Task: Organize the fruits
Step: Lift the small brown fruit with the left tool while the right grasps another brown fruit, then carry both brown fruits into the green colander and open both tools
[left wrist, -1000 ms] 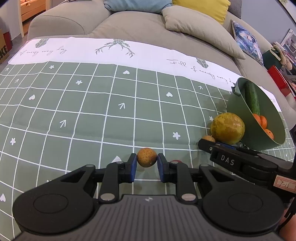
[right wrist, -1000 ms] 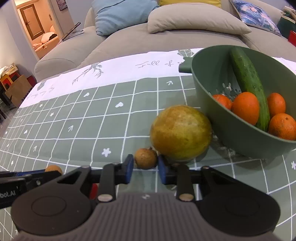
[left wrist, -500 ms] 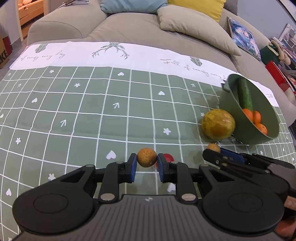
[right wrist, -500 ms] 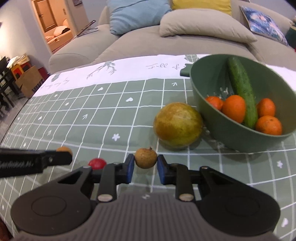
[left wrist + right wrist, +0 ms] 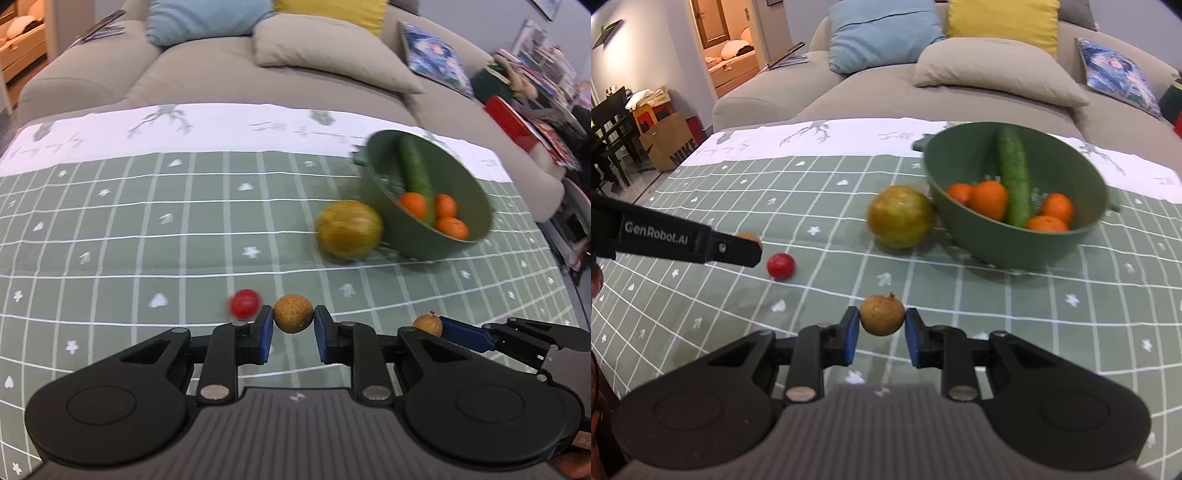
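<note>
1. Two small brown fruits are what we hold nearest: the left gripper (image 5: 293, 320) has its fingers clenched on one small brown fruit (image 5: 293, 314), and the right gripper (image 5: 880, 320) has its fingers clenched on the other small brown fruit (image 5: 881, 314). Each round fruit is pinched only at its sides by the blue pads, above the tabletop (image 5: 1052, 332). We judge that a jolt or a slight loosening could let either one pop out and roll across the checked cloth.

2. Just beyond our left fingers lies a red cherry tomato (image 5: 244, 303), loose on the cloth. A low sweep of either gripper could knock it rolling, perhaps off the edge.

3. Our two grippers are close side by side, the right one's fingers showing just beside the left in the left wrist view. If we head for the same spot together, we judge they could bump and shake a fruit free.

4. Farther on, a large yellow-green fruit (image 5: 900, 216) sits right against the green bowl (image 5: 979, 236). Coming in low on that side risks nudging it away.

5. That bowl already holds a cucumber (image 5: 1014, 181) and several oranges (image 5: 989, 199). Dropped from too high, a small fruit could bounce off them and out over the rim.
</note>
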A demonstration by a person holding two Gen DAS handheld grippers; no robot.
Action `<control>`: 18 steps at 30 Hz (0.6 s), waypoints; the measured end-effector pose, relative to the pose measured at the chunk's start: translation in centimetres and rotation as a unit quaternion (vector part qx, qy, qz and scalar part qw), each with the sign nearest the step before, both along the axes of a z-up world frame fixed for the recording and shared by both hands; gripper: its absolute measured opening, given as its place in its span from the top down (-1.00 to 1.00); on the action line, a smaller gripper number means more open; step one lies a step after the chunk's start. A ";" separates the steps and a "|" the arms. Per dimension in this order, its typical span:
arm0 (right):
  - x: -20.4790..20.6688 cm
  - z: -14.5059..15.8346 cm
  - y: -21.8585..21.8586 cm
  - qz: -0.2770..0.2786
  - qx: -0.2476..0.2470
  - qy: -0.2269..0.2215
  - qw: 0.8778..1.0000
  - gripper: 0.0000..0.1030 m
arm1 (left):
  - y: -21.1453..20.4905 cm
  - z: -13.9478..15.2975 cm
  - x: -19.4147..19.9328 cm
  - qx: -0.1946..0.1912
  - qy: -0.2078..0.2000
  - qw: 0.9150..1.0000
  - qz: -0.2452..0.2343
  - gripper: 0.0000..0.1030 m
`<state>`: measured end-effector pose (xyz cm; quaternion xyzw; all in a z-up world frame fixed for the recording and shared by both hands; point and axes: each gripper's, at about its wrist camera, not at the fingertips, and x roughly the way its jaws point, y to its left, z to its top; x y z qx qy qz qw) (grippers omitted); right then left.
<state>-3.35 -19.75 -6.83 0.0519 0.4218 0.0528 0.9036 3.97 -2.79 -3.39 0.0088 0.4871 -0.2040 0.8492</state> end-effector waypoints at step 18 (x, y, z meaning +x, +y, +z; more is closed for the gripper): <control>2.5 4.7 -9.7 -0.013 -0.040 -0.035 0.999 0.56 | -11.3 3.0 5.2 -0.020 -0.012 0.994 -0.107 0.50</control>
